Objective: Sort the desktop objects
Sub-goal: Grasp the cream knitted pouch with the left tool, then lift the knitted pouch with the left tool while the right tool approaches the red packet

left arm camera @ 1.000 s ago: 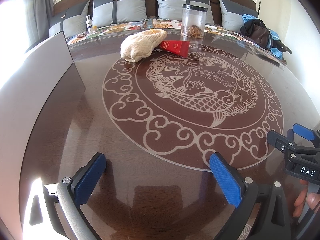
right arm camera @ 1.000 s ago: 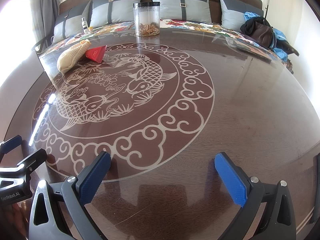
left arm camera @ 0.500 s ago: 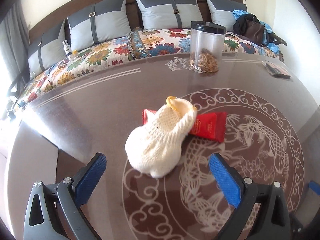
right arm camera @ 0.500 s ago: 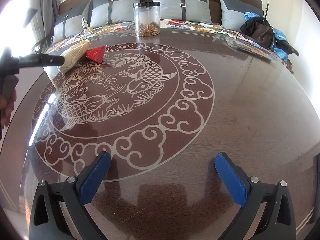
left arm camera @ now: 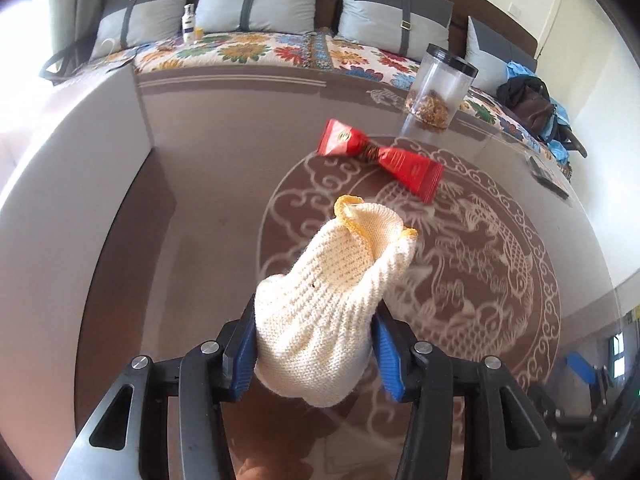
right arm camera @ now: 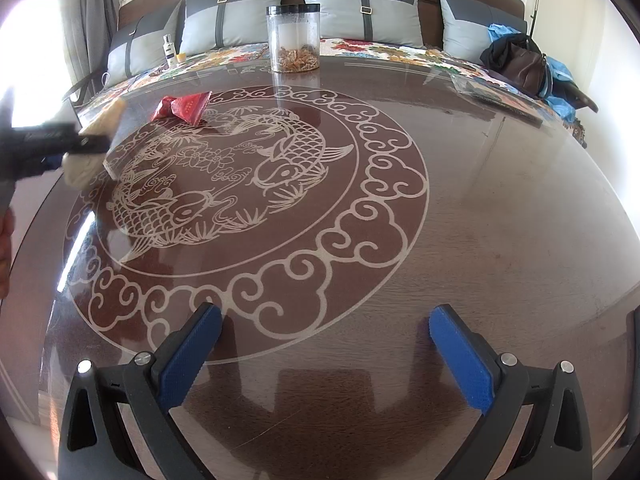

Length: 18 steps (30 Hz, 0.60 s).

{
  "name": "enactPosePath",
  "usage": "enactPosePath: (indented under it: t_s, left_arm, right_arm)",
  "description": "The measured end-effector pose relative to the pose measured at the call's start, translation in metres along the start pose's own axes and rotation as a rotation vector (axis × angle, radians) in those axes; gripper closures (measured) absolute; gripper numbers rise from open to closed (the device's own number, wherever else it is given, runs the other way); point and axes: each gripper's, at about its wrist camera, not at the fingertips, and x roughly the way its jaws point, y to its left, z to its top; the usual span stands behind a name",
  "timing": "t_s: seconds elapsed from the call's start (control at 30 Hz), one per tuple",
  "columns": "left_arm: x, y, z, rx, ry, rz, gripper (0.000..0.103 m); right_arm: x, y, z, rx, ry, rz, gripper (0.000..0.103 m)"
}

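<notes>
the left gripper [left arm camera: 314, 354] is closing on the cream knitted pouch [left arm camera: 332, 300], blue pads pressed into its sides, and it seems clear of the glass tabletop [left arm camera: 208, 200], though blur hides that. just beyond lies the red snack packet [left arm camera: 384, 158], then the lidded jar [left arm camera: 438, 88]. the right gripper [right arm camera: 324, 356] hangs wide open, empty.

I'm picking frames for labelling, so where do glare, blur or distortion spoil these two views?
Left wrist view: window glare whitens the left edge, the knitted glove looms oversized, fisheye bends the table. Right wrist view: the left gripper is motion-blurred, glare upper left, the jar stays sharp.
</notes>
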Motion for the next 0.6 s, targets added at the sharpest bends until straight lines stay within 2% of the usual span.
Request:
enactPosePath:
  t_s: [0.13, 0.2, 0.27, 0.3, 0.37, 0.47, 0.53, 0.6]
  left_arm:
    - [-0.036, 0.031, -0.061, -0.043, -0.027, 0.087, 0.052]
    - [-0.044, 0.043, -0.074, -0.082, -0.037, 0.087, 0.049]
    - [-0.045, 0.050, -0.078, -0.105, -0.049, 0.081, 0.042]
    - [-0.041, 0.051, -0.076, -0.100, -0.049, 0.086, 0.033]
    - [-0.028, 0.049, -0.073, -0.074, -0.026, 0.113, 0.026]
    - [-0.016, 0.038, -0.070, 0.026, -0.036, 0.162, 0.018]
    - [-0.012, 0.032, -0.070, 0.075, -0.066, 0.188, 0.008]
    - [-0.007, 0.040, -0.068, 0.040, -0.059, 0.166, 0.000]
  right_arm:
    - [0.000, 0.000, 0.000, 0.000, 0.000, 0.000, 0.000]
    - [0.000, 0.000, 0.000, 0.000, 0.000, 0.000, 0.000]
    - [0.000, 0.000, 0.000, 0.000, 0.000, 0.000, 0.000]
    - [0.000, 0.000, 0.000, 0.000, 0.000, 0.000, 0.000]
    - [0.001, 0.000, 0.000, 0.000, 0.000, 0.000, 0.000]
    - [-0.001, 0.000, 0.000, 0.000, 0.000, 0.001, 0.000]
    - [-0.001, 0.000, 0.000, 0.000, -0.001, 0.001, 0.000]
    - [-0.001, 0.000, 0.000, 0.000, -0.001, 0.001, 0.000]
